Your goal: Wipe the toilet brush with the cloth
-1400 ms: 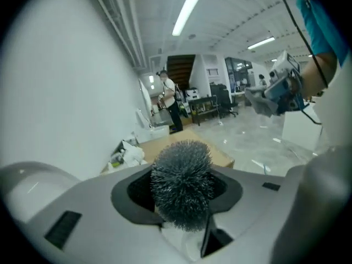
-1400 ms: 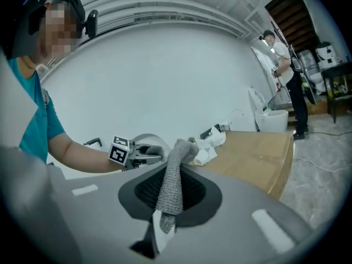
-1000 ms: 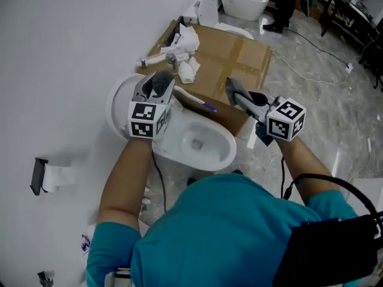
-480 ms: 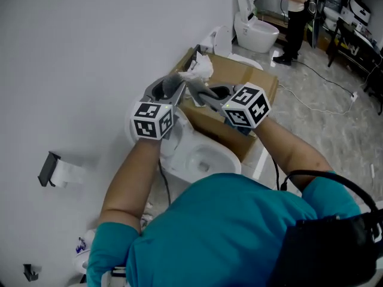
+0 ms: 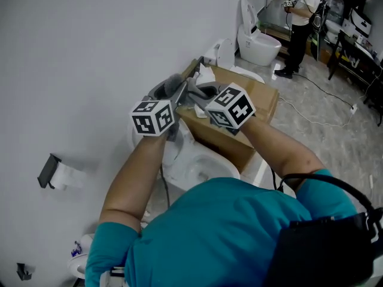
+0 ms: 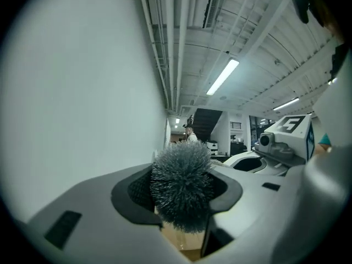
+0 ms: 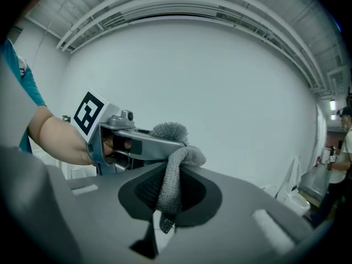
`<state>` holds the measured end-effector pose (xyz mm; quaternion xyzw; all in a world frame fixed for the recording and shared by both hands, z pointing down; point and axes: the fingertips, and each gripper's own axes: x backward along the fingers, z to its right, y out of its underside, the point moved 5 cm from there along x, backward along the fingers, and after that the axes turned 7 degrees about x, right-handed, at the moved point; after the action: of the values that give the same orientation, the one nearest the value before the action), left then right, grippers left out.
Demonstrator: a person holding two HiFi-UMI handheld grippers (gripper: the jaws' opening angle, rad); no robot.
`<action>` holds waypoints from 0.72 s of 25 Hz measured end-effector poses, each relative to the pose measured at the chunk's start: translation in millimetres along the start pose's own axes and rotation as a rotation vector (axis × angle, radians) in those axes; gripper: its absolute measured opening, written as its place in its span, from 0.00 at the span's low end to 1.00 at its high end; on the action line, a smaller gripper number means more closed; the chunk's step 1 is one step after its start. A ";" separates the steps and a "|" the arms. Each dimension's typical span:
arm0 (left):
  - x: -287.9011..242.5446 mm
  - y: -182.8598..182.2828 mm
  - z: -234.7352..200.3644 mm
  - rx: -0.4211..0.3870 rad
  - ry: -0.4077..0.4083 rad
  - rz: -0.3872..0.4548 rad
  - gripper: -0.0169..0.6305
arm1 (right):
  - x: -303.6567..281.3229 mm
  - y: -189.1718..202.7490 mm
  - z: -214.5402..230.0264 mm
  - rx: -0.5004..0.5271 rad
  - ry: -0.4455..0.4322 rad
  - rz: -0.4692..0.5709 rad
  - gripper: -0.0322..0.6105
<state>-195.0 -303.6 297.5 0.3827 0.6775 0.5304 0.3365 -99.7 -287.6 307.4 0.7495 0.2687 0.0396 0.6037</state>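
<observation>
The toilet brush's grey bristly head sits between the jaws of my left gripper, which is shut on it. In the head view the brush head sticks up beyond the left gripper, near the white wall. My right gripper is shut on a grey knitted cloth. The cloth's top fold lies against the left gripper's jaw tip, just below the brush head. In the head view the right gripper meets the left one tip to tip above the toilet.
A white toilet bowl stands open below my arms. A cardboard box with crumpled white paper is behind it. A paper roll holder hangs on the wall at left. Another toilet and a standing person are far back.
Both grippers have risen. The right one swung left from over the box to meet the left gripper, bringing the cloth up to the brush head.
</observation>
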 end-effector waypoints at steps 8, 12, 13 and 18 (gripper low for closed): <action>-1.6 1.8 -4.8 0.002 -0.006 0.001 0.33 | 4.9 16.1 6.9 -0.018 0.031 -0.035 0.08; -2.6 0.3 -6.6 0.010 -0.003 0.007 0.33 | 7.7 23.3 10.6 -0.033 0.044 -0.048 0.08; -2.5 -0.5 -7.4 0.015 -0.002 0.009 0.33 | 8.4 25.1 11.5 -0.037 0.048 -0.051 0.08; -0.9 -8.2 -12.1 0.028 0.005 0.025 0.33 | 10.2 35.2 17.3 -0.058 0.069 -0.077 0.08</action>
<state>-206.3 -311.1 292.0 0.3946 0.6808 0.5260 0.3226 -71.8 -302.8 332.6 0.7189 0.3168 0.0502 0.6167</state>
